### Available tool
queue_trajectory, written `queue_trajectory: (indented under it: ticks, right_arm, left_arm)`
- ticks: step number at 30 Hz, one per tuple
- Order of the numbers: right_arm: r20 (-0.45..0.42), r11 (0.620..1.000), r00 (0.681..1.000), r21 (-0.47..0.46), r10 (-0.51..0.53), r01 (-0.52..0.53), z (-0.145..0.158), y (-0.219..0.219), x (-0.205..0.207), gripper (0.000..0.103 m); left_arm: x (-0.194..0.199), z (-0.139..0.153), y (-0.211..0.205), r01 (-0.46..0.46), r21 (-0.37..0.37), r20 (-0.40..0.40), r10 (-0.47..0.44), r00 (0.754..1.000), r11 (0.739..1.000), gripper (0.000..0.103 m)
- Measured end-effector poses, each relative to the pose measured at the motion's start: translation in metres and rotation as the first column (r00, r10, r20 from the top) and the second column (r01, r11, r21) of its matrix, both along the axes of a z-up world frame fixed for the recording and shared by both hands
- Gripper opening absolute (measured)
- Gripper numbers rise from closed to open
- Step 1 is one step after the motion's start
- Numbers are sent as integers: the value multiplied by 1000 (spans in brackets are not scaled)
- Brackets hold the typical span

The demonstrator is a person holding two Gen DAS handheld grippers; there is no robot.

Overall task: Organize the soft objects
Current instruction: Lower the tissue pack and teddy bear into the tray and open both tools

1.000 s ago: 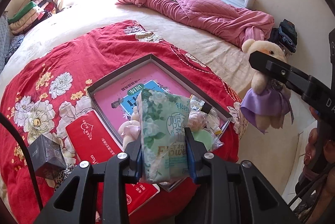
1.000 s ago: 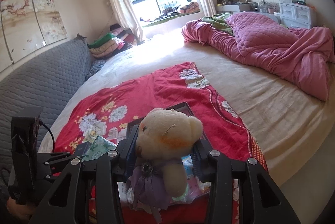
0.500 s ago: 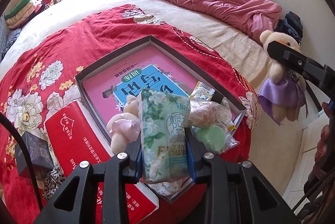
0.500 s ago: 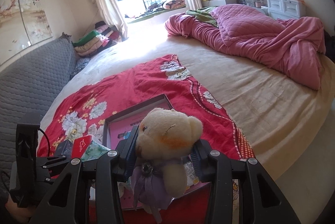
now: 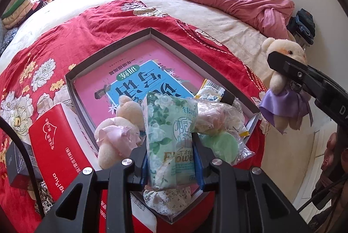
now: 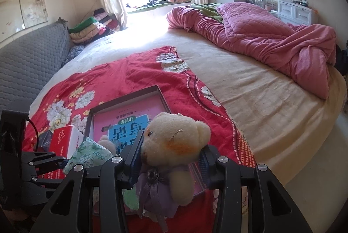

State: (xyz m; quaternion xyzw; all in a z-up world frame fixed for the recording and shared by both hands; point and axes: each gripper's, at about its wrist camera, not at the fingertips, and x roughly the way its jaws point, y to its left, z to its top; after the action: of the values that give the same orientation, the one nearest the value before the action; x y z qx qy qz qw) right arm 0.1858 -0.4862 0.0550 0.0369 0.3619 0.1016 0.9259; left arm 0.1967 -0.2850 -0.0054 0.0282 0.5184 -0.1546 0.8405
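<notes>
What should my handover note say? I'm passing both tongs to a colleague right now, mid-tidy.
Left tongs: shut on the green floral tissue pack, held above the near end of the grey tray.
Right tongs: shut on the cream teddy in a purple dress, held in the air over the tray's right side.
Already in the tray: a pink book, a second teddy in pink and bagged items.
The red tissue box and dark small box lie on the red blanket, left of the tray.
Left: set down the pack and teddy, probably in the tray.
</notes>
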Motion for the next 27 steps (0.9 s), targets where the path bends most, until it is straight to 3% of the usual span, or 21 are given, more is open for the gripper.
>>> queue_trajectory:
  ticks: [18, 27]
  right_arm:
    - [-90, 994, 994, -89, 62, -70, -40, 17, 25, 46]
    - [-125, 990, 983, -31, 134, -139, -58, 33, 48, 46]
  left_arm:
    - [14, -22, 1, -9, 2, -51, 9, 999, 1000, 34]
    - [14, -25, 1, -15, 10, -55, 15, 998, 1000, 34]
